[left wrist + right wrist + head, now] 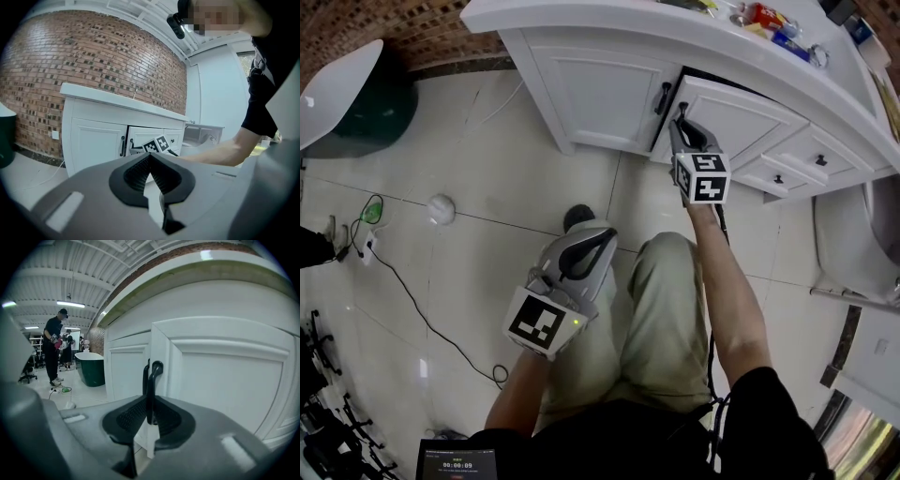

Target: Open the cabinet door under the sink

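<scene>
The white vanity cabinet [581, 94] under the countertop has two doors with black bar handles. The right door [741, 117] stands slightly ajar, with a dark gap along its top edge. My right gripper [680, 117] is shut on that door's handle [151, 390], the bar clamped between the pads [133, 416]. The left door [124, 371] is closed, its handle [662, 97] untouched. My left gripper [598, 239] hangs low over the person's knee, away from the cabinet, shut with nothing in it [150, 157]. The left gripper view shows the right gripper's marker cube [157, 144] at the doors.
Drawers [806, 159] sit to the right of the doors, and a white fixture [853, 234] stands beyond them. A dark green tub [370, 108] is at the far left. A small white object [441, 208] and a cable [412, 300] lie on the tiled floor. People [56, 348] stand far off.
</scene>
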`<state>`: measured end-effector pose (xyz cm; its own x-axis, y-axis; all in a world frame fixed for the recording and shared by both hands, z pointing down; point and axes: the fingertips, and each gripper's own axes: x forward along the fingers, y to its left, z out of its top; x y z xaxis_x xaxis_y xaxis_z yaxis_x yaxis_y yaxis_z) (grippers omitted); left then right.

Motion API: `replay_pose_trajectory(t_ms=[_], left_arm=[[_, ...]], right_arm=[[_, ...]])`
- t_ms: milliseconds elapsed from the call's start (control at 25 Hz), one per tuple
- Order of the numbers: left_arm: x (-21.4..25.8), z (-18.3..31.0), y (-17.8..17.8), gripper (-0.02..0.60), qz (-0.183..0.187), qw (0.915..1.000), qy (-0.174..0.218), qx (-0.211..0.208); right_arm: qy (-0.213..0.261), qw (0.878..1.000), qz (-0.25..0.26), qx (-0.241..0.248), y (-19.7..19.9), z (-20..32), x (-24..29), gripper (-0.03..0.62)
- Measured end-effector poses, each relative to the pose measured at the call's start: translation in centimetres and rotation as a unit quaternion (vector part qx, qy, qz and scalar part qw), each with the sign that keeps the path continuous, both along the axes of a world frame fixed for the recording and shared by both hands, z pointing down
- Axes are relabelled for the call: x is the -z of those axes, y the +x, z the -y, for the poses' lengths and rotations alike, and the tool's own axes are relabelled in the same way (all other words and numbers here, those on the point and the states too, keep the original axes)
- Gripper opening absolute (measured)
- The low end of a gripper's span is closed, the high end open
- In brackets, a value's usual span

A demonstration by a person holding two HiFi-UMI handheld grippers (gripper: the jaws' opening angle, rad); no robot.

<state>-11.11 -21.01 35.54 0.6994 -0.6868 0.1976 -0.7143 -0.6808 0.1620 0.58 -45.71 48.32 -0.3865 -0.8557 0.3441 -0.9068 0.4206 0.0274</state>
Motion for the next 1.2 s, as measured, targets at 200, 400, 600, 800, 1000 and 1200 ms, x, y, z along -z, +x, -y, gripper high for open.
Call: replay_pose_trajectory(t_ms=[200,400,600,800,1000,1200], left_arm=[[-0.1,-0.2,0.2,0.017,0.004,1.0000,-0.007,0.002],[-0.1,-0.2,0.4,0.017,0.006,1.0000,-0.006,0.001],[-0.2,-0.3,0.5,0.017,0.010,0.9999,-0.009,0.001],[-0.2,-0.2,0.5,0.017,0.011,0.9999,-0.009,0.001],[-0.3,-0.3,0.7,0.017,0.017,0.9998,-0.010,0.001],[-0.3,-0.3,0.7,0.017,0.017,0.9998,-0.010,0.001]], right_arm=[[0.002,1.000,0.005,0.013,0.2,-3.2,0.0,0.031],[0.005,1.000,0.010,0.019,0.7,-6.0,-0.1,0.031],[0.001,1.000,0.008,0.028,1.1,-7.9,-0.1,0.031],[0.000,0.999,0.011,0.035,1.7,-9.8,-0.1,0.031],[0.002,0.999,0.017,0.047,2.6,-12.0,-0.1,0.032],[0.006,0.998,0.016,0.053,3.7,-14.1,-0.1,0.032]])
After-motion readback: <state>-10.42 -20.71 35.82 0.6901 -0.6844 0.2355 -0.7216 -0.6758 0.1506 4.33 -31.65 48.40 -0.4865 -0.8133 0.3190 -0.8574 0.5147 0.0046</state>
